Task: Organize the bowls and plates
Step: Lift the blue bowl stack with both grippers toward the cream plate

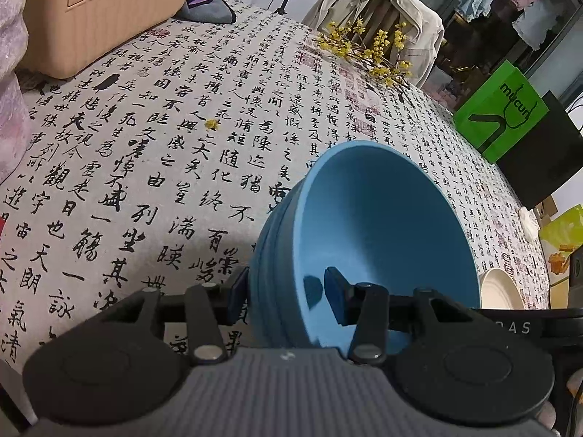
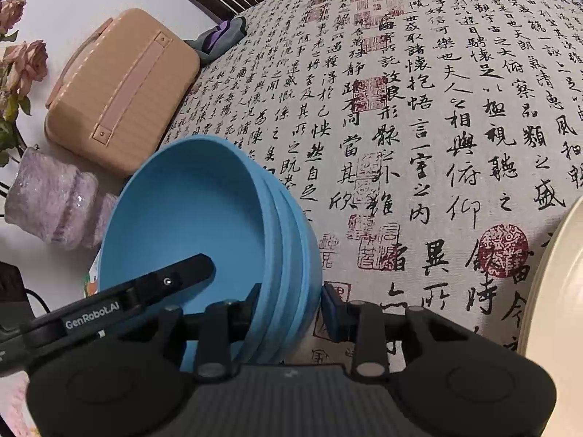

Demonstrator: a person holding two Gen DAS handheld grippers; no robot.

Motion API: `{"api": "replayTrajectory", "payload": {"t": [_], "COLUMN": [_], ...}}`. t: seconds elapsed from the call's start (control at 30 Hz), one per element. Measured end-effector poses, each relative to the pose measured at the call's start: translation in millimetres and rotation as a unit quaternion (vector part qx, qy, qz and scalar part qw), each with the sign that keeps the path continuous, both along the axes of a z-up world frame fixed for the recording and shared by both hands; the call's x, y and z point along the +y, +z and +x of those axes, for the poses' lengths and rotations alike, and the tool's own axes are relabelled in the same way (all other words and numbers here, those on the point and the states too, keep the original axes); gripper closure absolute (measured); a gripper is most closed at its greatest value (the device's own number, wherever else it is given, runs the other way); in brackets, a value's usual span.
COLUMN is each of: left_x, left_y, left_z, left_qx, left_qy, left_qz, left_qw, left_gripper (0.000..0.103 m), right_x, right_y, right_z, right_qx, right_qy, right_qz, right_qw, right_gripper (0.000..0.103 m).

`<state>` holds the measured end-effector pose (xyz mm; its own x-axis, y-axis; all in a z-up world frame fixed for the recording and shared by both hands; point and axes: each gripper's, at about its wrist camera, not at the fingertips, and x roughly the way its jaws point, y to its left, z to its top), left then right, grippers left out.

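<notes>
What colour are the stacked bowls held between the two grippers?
The stacked bowls are plain light blue; the right wrist view shows them best.

The middle of the calligraphy-print tablecloth lies open, with only 1 small yellow blossom on it; the tan case and a grey cloth block the far left; flowering twigs crowd the far edge; the green bag and a cream plate hem the right; the stacked blue bowls fill the near foreground.
</notes>
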<state>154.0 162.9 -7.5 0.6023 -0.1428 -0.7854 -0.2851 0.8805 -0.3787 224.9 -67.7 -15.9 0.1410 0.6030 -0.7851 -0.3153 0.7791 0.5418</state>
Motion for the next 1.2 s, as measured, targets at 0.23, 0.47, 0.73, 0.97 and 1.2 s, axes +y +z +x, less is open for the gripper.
{"api": "replayTrajectory", "payload": {"t": [0.23,0.47,0.73,0.97,1.2], "left_x": [-4.8,-10.4,-18.6,-26.9,-32.9], "left_y": [4.4,7.0,9.8,12.8,17.6], "left_z": [-2.6,-3.6,-3.8,-3.6,-3.1], "left_qx": [-0.006,-0.009,-0.013,-0.014,-0.018], "left_qy": [-0.003,-0.007,-0.012,-0.015,-0.016], "left_qz": [0.000,0.000,0.001,0.001,0.002], "left_qw": [1.0000,0.9999,0.9999,0.9998,0.9997], "left_gripper": [0.057,0.057,0.057,0.057,0.057], "right_x": [-6.4,-12.3,-21.6,-29.8,-36.5], "right_y": [5.0,10.3,13.7,15.3,20.5], "right_z": [-3.6,-9.3,-11.3,-12.1,-14.7], "right_qx": [-0.006,-0.011,-0.016,-0.017,-0.024], "right_qy": [-0.003,-0.006,-0.011,-0.015,-0.014], "right_qz": [0.000,0.002,0.003,0.004,0.007], "right_qw": [1.000,1.000,1.000,1.000,1.000], "right_gripper": [0.070,0.070,0.070,0.070,0.069]}}
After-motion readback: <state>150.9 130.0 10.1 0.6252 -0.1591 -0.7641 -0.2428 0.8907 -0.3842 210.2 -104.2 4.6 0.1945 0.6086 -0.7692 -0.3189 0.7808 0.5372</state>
